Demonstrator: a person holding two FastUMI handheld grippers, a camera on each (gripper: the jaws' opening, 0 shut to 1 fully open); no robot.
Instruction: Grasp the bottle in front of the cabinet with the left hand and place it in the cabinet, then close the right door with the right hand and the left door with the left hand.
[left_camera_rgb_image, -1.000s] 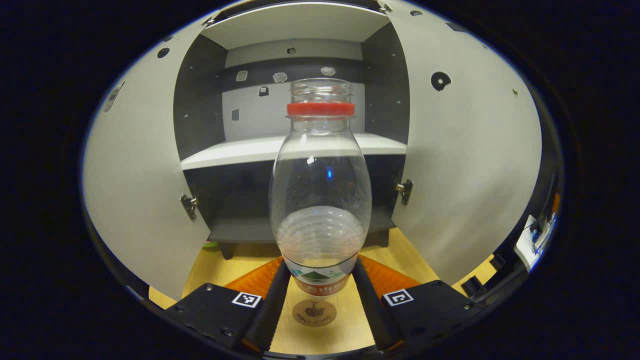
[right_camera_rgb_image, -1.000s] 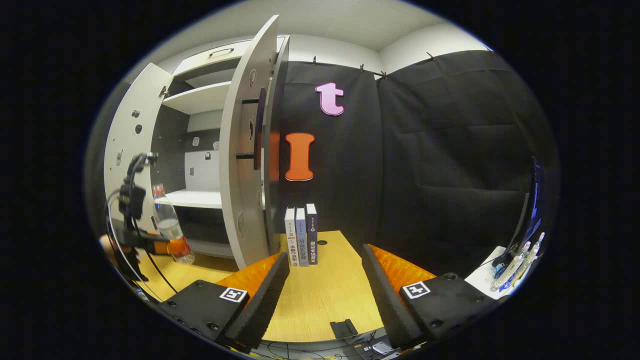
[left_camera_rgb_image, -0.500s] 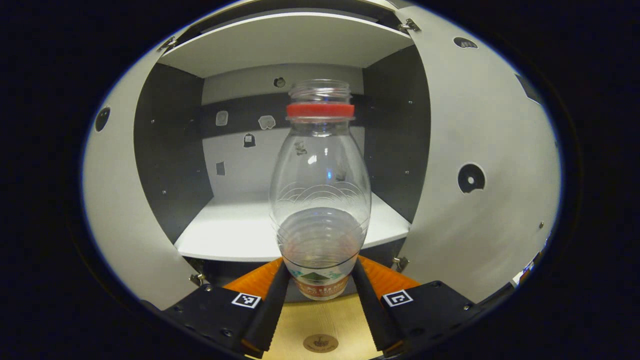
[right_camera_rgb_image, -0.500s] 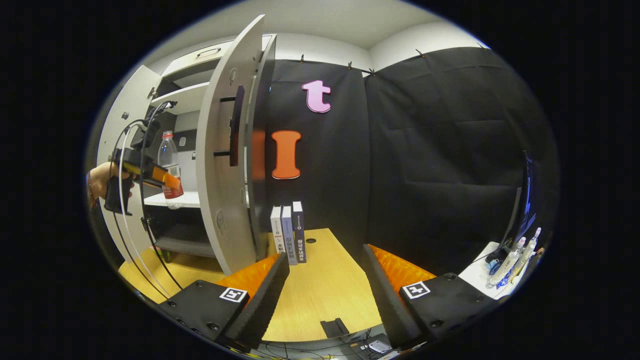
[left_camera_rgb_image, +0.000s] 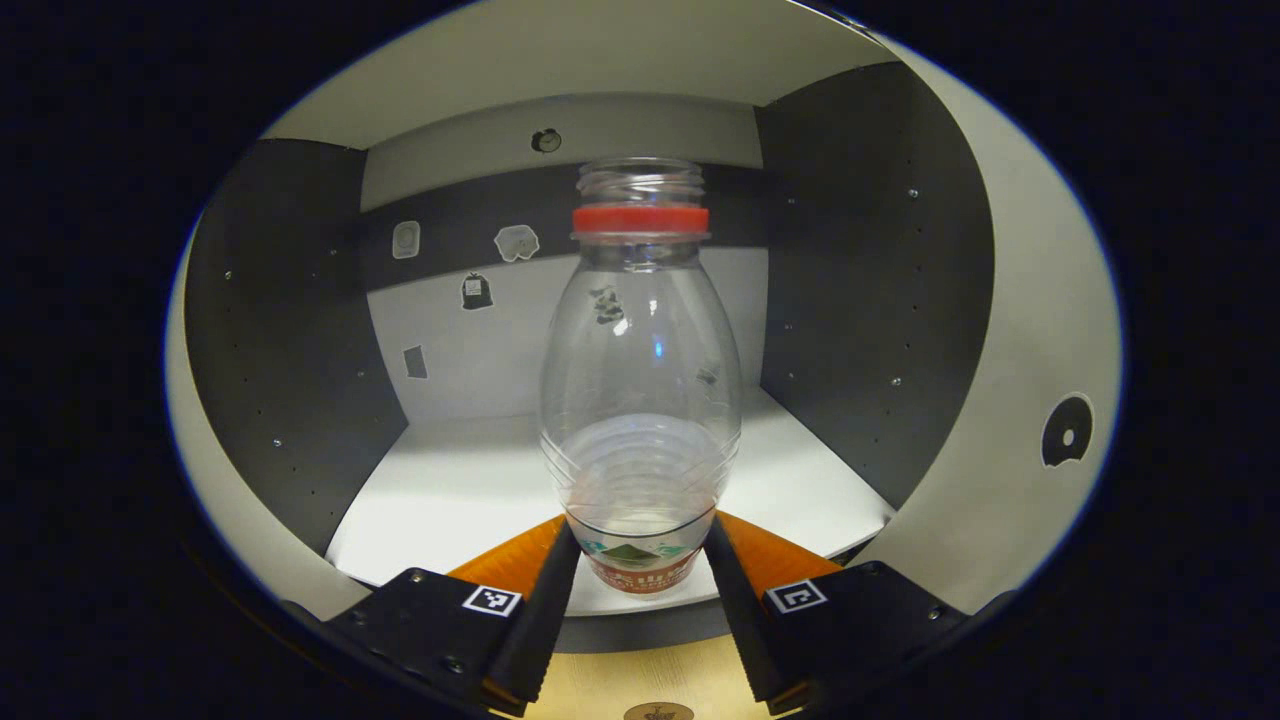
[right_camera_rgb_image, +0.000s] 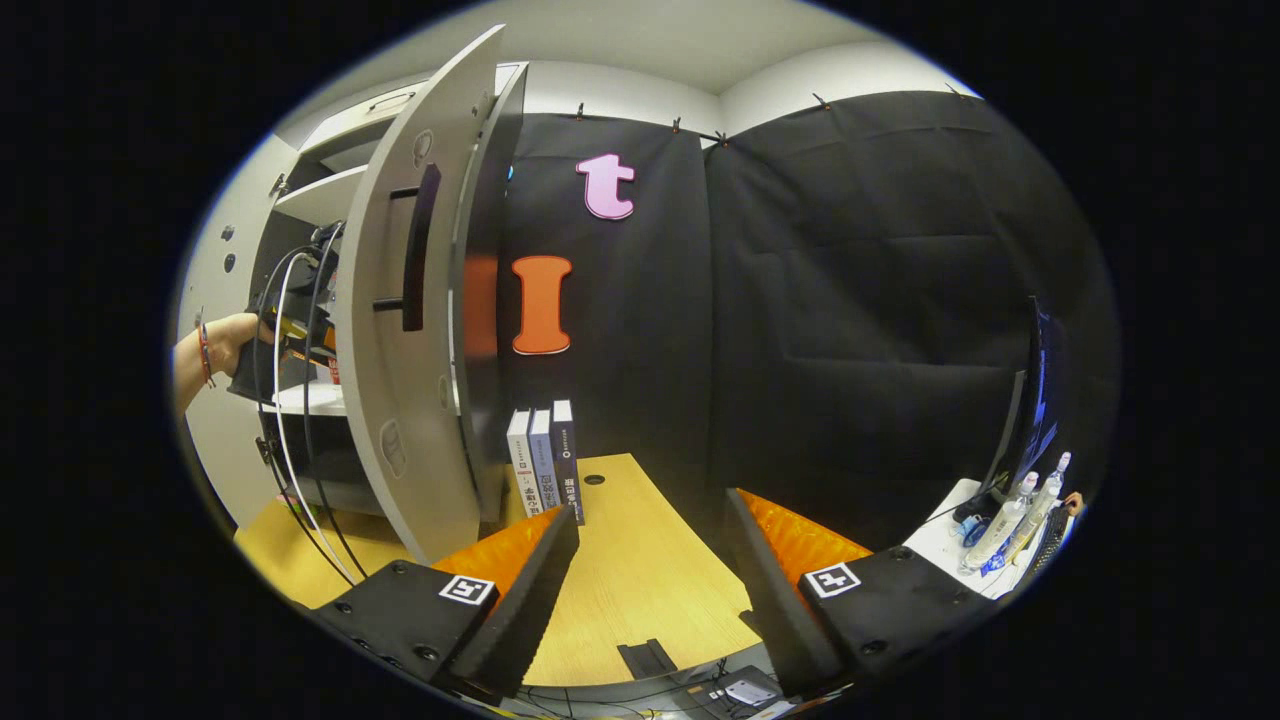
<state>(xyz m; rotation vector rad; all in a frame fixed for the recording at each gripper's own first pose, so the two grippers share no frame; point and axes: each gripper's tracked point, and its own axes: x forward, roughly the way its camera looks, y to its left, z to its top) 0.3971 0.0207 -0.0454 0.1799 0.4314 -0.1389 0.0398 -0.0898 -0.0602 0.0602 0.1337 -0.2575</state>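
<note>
Bottle (left_camera_rgb_image: 640, 400) has advanced over the cabinet shelf (left_camera_rgb_image: 470, 490), upright, left tool (left_camera_rgb_image: 637, 575) clamped on its base. Right tool (right_camera_rgb_image: 650, 560) spread apart above bench (right_camera_rgb_image: 640, 590).

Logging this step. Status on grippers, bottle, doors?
Left gripper shut on bottle, held upright over cabinet shelf. Right gripper open, holding nothing. Right door open, nothing blocking.
</note>
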